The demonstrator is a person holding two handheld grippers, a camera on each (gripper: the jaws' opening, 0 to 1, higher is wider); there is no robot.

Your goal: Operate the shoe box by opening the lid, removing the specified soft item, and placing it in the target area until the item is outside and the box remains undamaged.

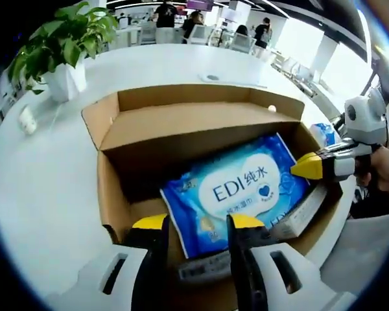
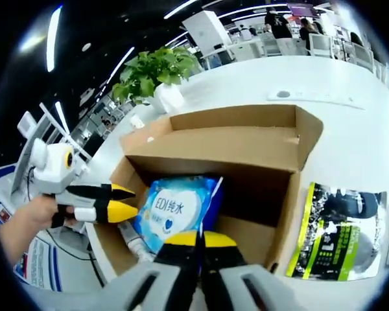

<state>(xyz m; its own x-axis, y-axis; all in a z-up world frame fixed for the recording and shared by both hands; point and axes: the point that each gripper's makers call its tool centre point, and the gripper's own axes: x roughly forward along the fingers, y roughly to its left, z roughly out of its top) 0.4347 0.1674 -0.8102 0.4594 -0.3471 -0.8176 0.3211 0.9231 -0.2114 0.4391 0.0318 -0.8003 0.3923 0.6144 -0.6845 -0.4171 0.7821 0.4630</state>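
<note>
**Box open, wipes pack still inside**

The shoe box (image 1: pixel 201 123) sits open on the white desk (image 1: pixel 45 194), lid flap folded back on the far side. Inside the box lies the blue wipes pack (image 1: pixel 236 191), resting tilted against the box floor, with a white carton (image 1: pixel 298 217) just beside it at the box's near edge.

My left hand-held gripper (image 1: pixel 198 223) hovers at the near wall of the box, its yellow-tipped jaws spread apart with the corner of the wipes pack between them; I can't quite tell if either tip touches the wrapper. My right hand-held gripper (image 2: pixel 200 238) is over the box's near edge too, jaws pressed together with nothing between them, tips just short of the wipes pack (image 2: pixel 175 210).

Beyond the box stands a potted plant (image 1: pixel 65 48) in a white pot. Beside the box, on the opposite side from the plant, lies a green-and-black pouch (image 2: pixel 337 233) flat on the desk.
</note>
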